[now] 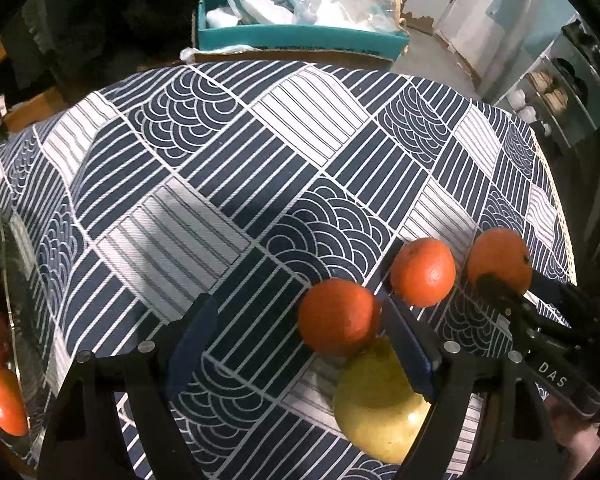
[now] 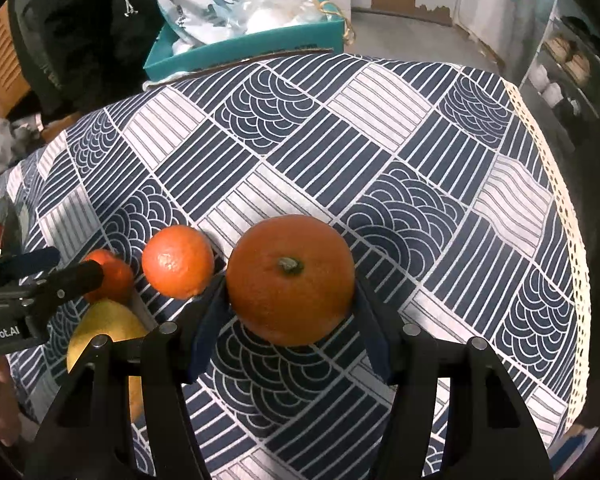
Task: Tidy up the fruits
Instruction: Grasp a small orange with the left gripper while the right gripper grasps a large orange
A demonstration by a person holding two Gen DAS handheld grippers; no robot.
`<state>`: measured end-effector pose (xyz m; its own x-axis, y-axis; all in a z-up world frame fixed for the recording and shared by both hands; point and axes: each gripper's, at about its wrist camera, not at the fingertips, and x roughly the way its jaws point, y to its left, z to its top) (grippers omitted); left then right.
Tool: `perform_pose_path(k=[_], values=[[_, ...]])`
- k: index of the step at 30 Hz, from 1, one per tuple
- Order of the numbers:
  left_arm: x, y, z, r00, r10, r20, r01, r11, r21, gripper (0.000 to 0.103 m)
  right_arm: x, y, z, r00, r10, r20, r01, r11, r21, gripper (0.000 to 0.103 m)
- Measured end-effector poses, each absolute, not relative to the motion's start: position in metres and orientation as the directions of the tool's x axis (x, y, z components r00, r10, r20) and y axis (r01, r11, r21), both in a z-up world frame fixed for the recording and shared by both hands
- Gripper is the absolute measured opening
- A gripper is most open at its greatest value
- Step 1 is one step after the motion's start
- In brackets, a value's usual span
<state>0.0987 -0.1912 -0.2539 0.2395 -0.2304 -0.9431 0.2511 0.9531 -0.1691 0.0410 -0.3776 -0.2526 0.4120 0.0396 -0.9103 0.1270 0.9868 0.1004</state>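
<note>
Three oranges and a yellow pear lie on the patterned tablecloth. In the left wrist view my left gripper [image 1: 296, 332] is open; the nearest orange [image 1: 338, 316] sits between its fingers near the right finger, with the pear [image 1: 376, 408] just below it. A second orange [image 1: 423, 272] lies beyond. My right gripper [image 2: 288, 308] has its fingers against both sides of the largest orange [image 2: 290, 280], which also shows in the left wrist view [image 1: 499, 258]. The pear [image 2: 108, 332] and the smaller oranges [image 2: 178, 262] lie to its left.
A glass bowl [image 1: 16, 264] at the left edge holds an orange [image 1: 5, 400] and red fruit. A teal box [image 1: 300, 36] of plastic bags stands behind the table. The table's right edge with lace trim [image 2: 572, 240] is close by.
</note>
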Motion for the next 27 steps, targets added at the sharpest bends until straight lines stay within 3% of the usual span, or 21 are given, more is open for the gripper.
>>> perform_pose_path(k=[6, 10, 13, 27], values=[[0.101, -0.196, -0.265, 0.197, -0.255, -0.947, 0.262, 0.944, -0.2, 0.079, 0.046, -0.377, -0.258, 0.41, 0.04, -0.911, 0.138, 0.985, 0.105, 0.062], [0.1, -0.2, -0.267, 0.182, -0.289, -0.94, 0.281, 0.931, -0.232, 0.064, 0.046, -0.377, -0.262, 0.401, 0.041, -0.915, 0.138, 0.985, 0.105, 0.062], [0.1, -0.204, -0.266, 0.166, -0.318, -0.933, 0.295, 0.919, -0.261, 0.047, 0.047, -0.376, -0.263, 0.397, 0.041, -0.917, 0.138, 0.985, 0.104, 0.062], [0.095, -0.196, -0.24, 0.286, -0.265, -0.921, 0.309, 0.935, -0.173, 0.045, 0.044, -0.376, -0.246, 0.44, 0.014, -0.898, 0.139, 0.987, 0.083, 0.062]])
